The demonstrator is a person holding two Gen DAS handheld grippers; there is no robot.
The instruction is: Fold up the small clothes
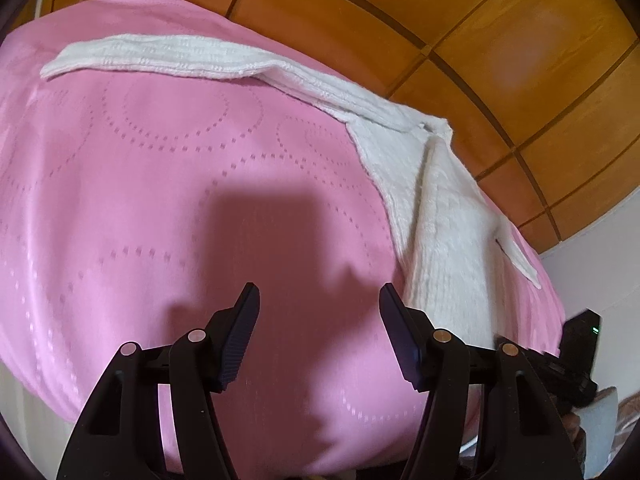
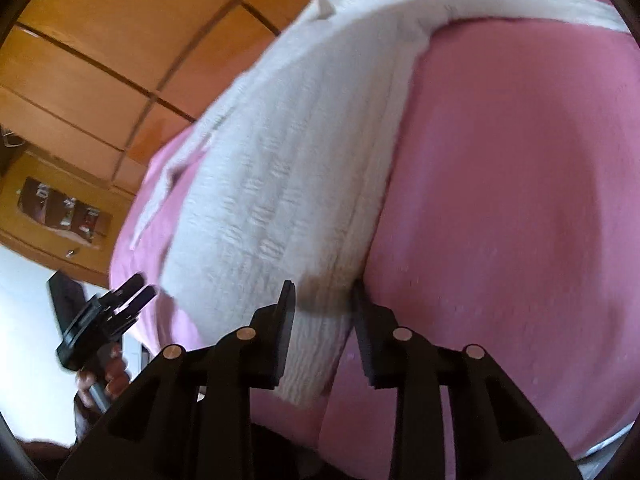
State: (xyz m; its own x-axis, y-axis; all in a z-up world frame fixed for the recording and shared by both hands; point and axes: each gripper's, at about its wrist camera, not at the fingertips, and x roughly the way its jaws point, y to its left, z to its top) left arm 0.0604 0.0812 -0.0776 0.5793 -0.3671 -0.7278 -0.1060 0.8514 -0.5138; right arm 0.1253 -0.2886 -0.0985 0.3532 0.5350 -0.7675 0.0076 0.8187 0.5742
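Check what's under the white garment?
The white garment lies on a pink bedspread, which shows all around it. Whatever is under the bedspread, or tucked inside the garment's folds, is covered and can't be seen.

A pink bedspread (image 1: 160, 200) with dotted rings covers the bed. Behind it stand orange wooden panels (image 1: 500, 40) with dark seams, beside a white wall (image 1: 592, 276). A recessed shelf (image 2: 60, 208) seems to hold small items, too blurred to identify.
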